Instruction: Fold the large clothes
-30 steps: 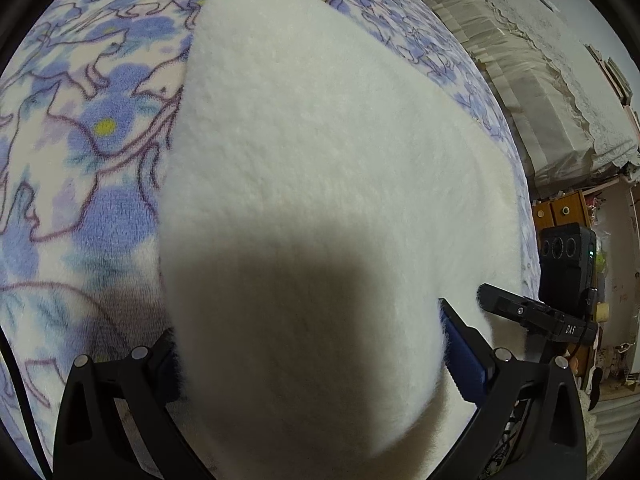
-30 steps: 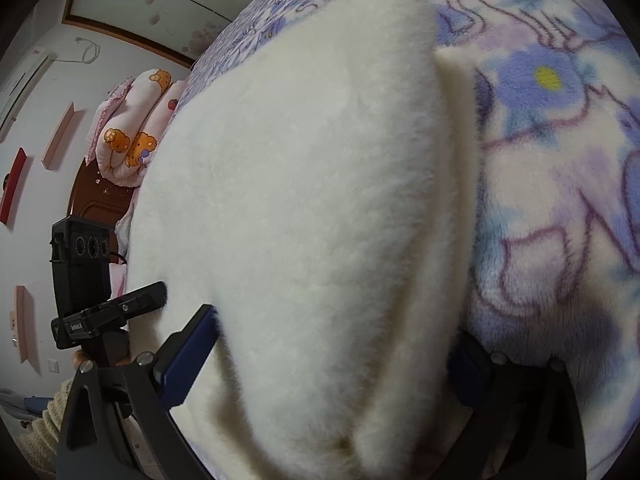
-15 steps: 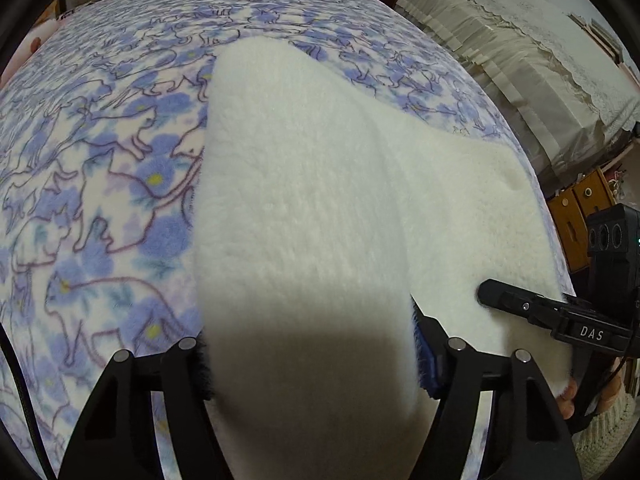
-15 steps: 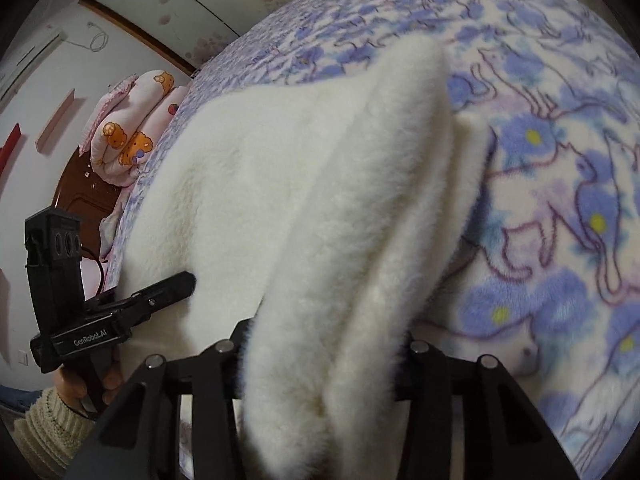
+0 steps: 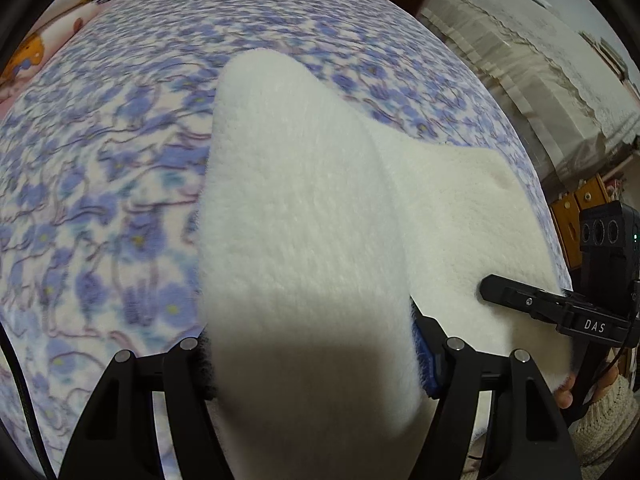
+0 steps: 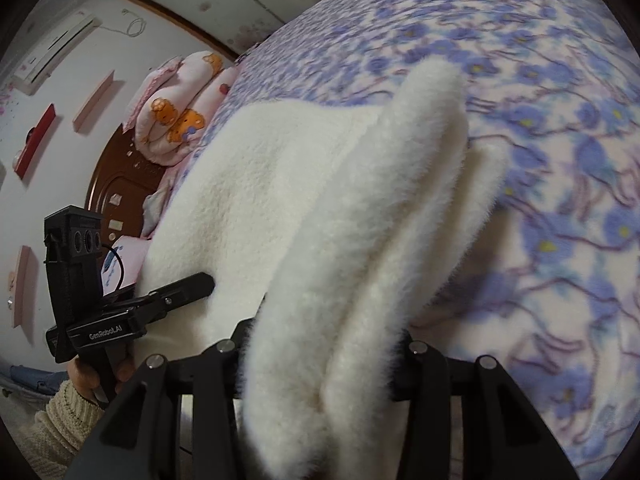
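Observation:
A thick white fleece garment (image 5: 312, 216) lies on a bed with a blue flower blanket (image 5: 100, 168). My left gripper (image 5: 312, 360) is shut on a lifted fold of the garment, which hides its fingertips. My right gripper (image 6: 324, 360) is shut on another raised fold of the same garment (image 6: 360, 216). The right gripper also shows in the left wrist view (image 5: 560, 312), at the garment's right edge. The left gripper shows in the right wrist view (image 6: 132, 312), at the garment's left edge. Both hold the cloth above the bed.
Pink bear-print bedding (image 6: 180, 112) is rolled at the head of the bed by a dark wooden headboard (image 6: 116, 184). A cream lace-covered piece of furniture (image 5: 540, 60) stands beyond the bed's right side, with a wooden cabinet (image 5: 576, 212) below it.
Both grippers closed on the white garment and rose and pulled back with it. The fold now stands higher and more of the blanket shows beyond it.

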The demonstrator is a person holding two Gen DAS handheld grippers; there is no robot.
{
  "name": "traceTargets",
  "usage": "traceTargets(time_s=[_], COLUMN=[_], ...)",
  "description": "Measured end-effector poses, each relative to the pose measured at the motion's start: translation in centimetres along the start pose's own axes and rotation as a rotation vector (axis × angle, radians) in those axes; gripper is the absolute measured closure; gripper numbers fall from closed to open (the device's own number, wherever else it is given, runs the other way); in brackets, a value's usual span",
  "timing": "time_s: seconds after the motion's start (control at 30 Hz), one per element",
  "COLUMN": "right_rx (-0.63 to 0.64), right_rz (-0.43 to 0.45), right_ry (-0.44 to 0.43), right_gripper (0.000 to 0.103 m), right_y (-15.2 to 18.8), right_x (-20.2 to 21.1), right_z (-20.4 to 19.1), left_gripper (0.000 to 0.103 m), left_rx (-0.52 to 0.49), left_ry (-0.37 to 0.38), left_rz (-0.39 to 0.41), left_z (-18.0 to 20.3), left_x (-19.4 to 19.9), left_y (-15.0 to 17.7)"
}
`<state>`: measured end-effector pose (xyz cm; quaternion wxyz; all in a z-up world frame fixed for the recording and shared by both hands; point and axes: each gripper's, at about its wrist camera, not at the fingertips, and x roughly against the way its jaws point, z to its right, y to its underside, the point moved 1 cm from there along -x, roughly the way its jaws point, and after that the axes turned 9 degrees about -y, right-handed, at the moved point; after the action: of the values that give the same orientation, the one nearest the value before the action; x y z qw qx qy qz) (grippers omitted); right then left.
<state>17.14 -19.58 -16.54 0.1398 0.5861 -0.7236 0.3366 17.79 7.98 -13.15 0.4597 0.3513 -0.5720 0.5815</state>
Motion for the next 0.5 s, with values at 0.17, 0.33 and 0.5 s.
traceTargets(time_s=[0.17,0.33,0.5], right_rx=[0.058,0.135,0.192], right_rz=[-0.034,-0.03,0.029], right_ry=[-0.039,-0.057,-0.061], right_gripper=[0.06,0.06,0.06], right_y=[-4.1,-10.5,-19.0], right_x=[-4.5,-8.7,-13.3], right_z=[-4.4,-7.9,-10.0], left_gripper=[0.034,0.034,0.034], left_rx=[0.034,0.041,0.019], left_ry=[-0.033,-0.048,-0.064], left_rz=[0.028,0.102,0.177], left_z=[-6.6,-12.8,-17.4], left_x=[2.0,2.9,1.7], left_y=[-3.1,-9.4,-18.3])
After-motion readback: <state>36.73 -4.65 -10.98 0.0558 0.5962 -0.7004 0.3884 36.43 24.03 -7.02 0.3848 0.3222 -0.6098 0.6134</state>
